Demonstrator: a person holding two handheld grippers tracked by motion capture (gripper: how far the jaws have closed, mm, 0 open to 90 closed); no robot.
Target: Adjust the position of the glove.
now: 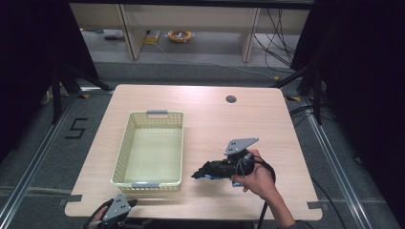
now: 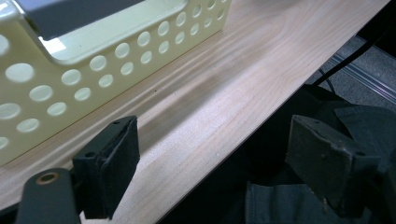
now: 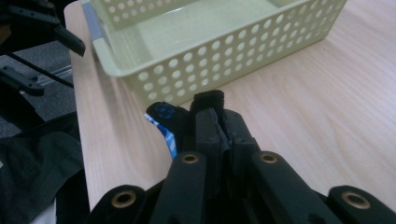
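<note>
— While the wooden table (image 1: 200, 102) takes up the middle of the high view, where is everything else?

— A pale yellow perforated basket (image 1: 125, 143) sits left of centre with nothing visible inside. The right gripper (image 1: 197, 174) is lower right of centre, just beside the basket's near right corner. The left gripper (image 1: 130, 204) waits at the bottom left edge, jaws spread wide with nothing between them.

— And the right one?

— In the right gripper view its jaws are pressed together, pinching a small dark item with a blue-and-white striped wrapper (image 3: 164, 122), hard to identify, held just outside the basket's wall.

— What could go wrong?

— I'd judge that little of the wrapper is pinched. It could slip out, or snag on the rim and land on the table.
</note>
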